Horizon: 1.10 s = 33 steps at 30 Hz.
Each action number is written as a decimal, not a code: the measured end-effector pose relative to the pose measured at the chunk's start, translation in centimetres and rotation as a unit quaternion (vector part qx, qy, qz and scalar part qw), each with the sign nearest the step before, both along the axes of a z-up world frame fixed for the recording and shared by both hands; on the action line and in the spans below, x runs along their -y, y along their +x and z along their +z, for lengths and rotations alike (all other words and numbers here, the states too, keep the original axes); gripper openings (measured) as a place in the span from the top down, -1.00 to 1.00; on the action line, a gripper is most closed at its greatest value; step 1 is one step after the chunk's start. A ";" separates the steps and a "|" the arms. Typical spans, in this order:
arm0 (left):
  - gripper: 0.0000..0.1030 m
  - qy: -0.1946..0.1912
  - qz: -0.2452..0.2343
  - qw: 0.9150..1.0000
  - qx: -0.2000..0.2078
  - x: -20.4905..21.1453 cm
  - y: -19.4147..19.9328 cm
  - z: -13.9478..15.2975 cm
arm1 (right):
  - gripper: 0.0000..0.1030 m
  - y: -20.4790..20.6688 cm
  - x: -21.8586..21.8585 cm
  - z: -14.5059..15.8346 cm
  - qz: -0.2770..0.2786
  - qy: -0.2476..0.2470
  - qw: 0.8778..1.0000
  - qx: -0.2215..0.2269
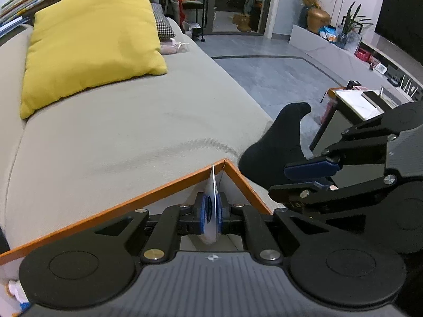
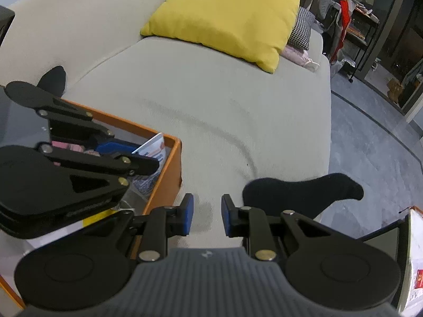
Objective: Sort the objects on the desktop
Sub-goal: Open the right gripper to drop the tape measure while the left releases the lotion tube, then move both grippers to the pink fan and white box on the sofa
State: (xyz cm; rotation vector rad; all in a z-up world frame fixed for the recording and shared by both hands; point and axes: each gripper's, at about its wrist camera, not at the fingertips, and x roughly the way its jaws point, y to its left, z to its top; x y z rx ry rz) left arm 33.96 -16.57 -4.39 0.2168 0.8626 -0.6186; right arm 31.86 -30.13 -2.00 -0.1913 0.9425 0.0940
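The sofa (image 1: 132,132) carries an orange box (image 2: 169,174) at its front edge, and a black sock (image 2: 304,192) lies at 3 o'clock of the box, its long axis running across toward 3. The right gripper (image 2: 207,218) hovers level, fingers apart and empty, the sock just beside its right finger. The left gripper (image 1: 211,211) is clamped on a thin card (image 1: 214,192), edge-on, pointing to 12 over the box corner.

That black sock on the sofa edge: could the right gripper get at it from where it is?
Probably yes. The right gripper is open and empty, the sock lies just beside its right finger, and nothing sits between them.
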 end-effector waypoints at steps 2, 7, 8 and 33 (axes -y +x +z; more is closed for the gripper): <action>0.81 -0.002 -0.004 1.000 0.005 0.1 -0.2 0.2 | 0.54 -0.2 0.1 -0.1 0.002 0.003 1.000 -0.001; 0.69 0.008 -0.005 1.000 0.017 0.2 -0.6 1.2 | 0.53 -0.8 0.0 0.0 0.000 0.005 1.000 0.002; 0.67 0.009 -0.002 1.000 0.020 0.1 -0.8 1.6 | 0.52 -1.0 0.1 0.2 -0.003 0.006 1.000 0.004; 0.24 -0.082 -0.002 0.996 -0.026 -6.5 -22.9 3.3 | 0.06 -24.4 -0.6 -3.4 -0.131 0.188 0.973 -0.004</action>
